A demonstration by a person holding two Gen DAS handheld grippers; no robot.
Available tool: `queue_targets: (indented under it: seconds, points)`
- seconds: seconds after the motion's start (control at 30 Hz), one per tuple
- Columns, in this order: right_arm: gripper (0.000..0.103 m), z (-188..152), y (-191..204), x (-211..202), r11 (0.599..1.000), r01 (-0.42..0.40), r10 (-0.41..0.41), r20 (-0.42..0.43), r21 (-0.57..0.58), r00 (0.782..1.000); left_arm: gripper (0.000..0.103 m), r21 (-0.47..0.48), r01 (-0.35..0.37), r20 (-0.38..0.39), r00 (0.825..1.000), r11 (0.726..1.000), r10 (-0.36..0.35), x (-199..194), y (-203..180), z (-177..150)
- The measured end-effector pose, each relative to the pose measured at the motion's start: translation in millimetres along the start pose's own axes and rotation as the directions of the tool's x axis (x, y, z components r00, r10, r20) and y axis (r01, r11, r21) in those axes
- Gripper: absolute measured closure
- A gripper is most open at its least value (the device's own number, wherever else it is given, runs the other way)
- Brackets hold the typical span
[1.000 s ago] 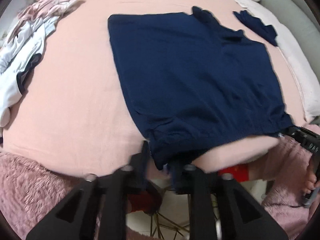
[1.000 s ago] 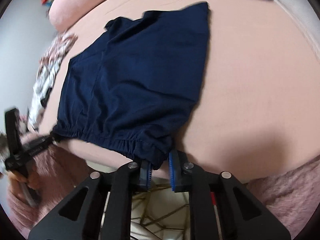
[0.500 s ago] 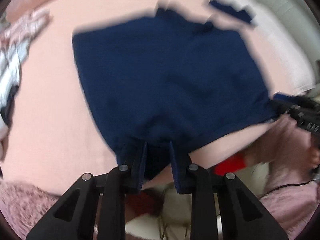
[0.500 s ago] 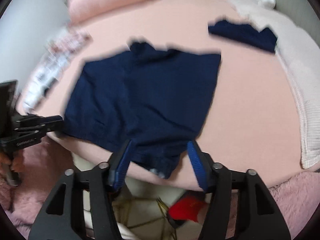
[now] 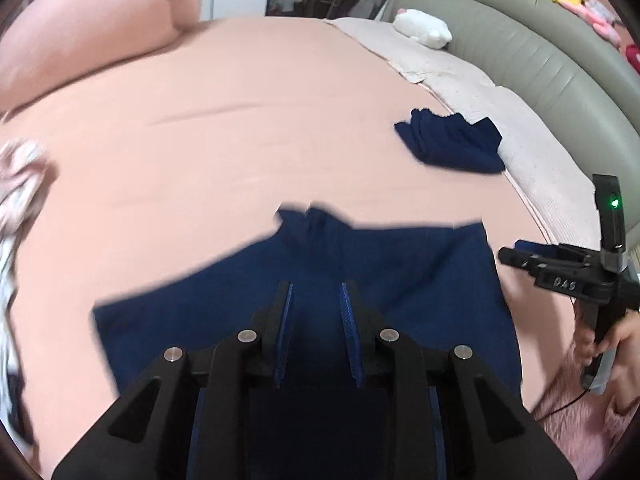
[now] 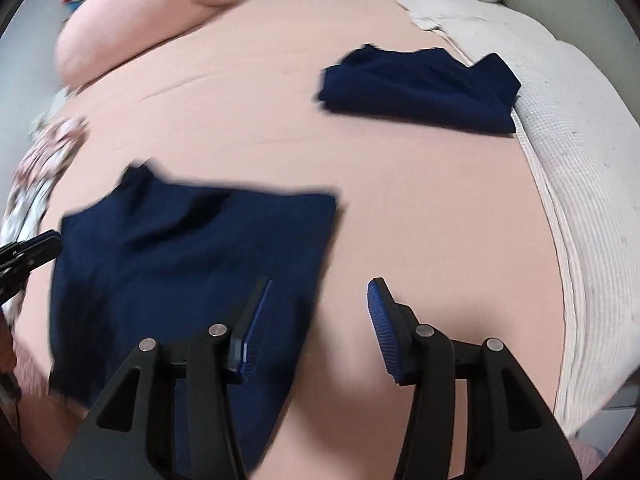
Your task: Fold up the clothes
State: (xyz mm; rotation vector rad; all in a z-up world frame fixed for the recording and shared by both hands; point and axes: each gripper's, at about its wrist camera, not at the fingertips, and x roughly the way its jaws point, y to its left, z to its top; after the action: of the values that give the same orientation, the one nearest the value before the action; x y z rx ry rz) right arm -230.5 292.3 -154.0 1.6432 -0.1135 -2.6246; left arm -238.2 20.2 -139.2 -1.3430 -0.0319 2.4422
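Navy shorts (image 6: 180, 264) flat on smooth pink sheet (image 6: 400, 200); both grippers agape, empty.

- a big pink pillow (image 5: 92, 28) at the far end of the bed;
- a small white soft toy (image 5: 423, 31) by the grey headboard (image 5: 520, 64);
- a pale blanket (image 6: 568, 168) along the bed's side

Black tool (image 5: 316, 312), blue ribbed pads (image 5: 347, 312)

- The left gripper (image 5: 316, 300) points forward, its jaws a narrow gap apart with nothing between them.
- The right gripper (image 6: 318, 312) has its jaws spread wide.
- A hand (image 5: 600, 344), seemingly the right, grasps its handle.
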Motion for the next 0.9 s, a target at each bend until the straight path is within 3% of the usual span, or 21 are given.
queue_targets:
  seconds: [0.23, 0.37, 0.4, 0.43, 0.47, 0.5, 0.57, 0.67, 0.77, 0.9]
  points:
    - [0.053, 23, -8, 40, 0.998, -0.045, 0.045, -0.006, 0.038, 0.999, 0.076, 0.123, -0.066, -0.064, 0.995, 0.990, 0.075, 67, -28, 27]
    - [0.045, 16, -4, 49, 0.999, -0.053, 0.053, 0.003, -0.013, 0.999, 0.077, 0.162, -0.118, -0.105, 0.985, 0.980, 0.136, 92, -37, 25]
    - [0.046, 15, 0, 50, 0.998, -0.044, 0.044, 0.007, -0.037, 0.999, 0.082, 0.158, -0.126, -0.098, 0.985, 0.979, 0.142, 93, -37, 24]
    - [0.049, 16, 3, 50, 0.997, -0.044, 0.045, 0.013, -0.062, 0.999, 0.086, 0.149, -0.131, -0.086, 0.986, 0.980, 0.145, 92, -36, 25]
    - [0.063, 17, 1, 48, 0.995, -0.053, 0.055, 0.023, -0.083, 0.998, 0.098, 0.140, -0.135, -0.074, 0.986, 0.981, 0.146, 90, -36, 25]
    - [0.080, 17, -1, 47, 0.994, -0.069, 0.072, 0.029, -0.085, 0.997, 0.098, 0.135, -0.133, -0.060, 0.988, 0.982, 0.142, 88, -36, 27]
    - [0.097, 18, -4, 44, 0.991, -0.105, 0.108, 0.038, -0.082, 0.993, 0.099, 0.117, -0.105, -0.020, 0.994, 0.988, 0.108, 77, -34, 31]
    - [0.098, 17, -4, 26, 0.994, -0.088, 0.094, 0.109, -0.066, 0.990, 0.099, 0.093, -0.093, 0.032, 0.995, 0.991, 0.090, 67, -29, 42]
    - [0.098, 17, -18, 17, 0.997, -0.074, 0.079, 0.143, -0.037, 0.987, 0.099, 0.050, -0.071, 0.027, 0.997, 0.996, 0.070, 71, -20, 45]
    - [0.098, 19, -42, 50, 0.997, -0.068, 0.066, 0.050, 0.042, 0.997, 0.095, -0.007, -0.042, 0.021, 0.999, 0.999, 0.043, 77, -7, 49]
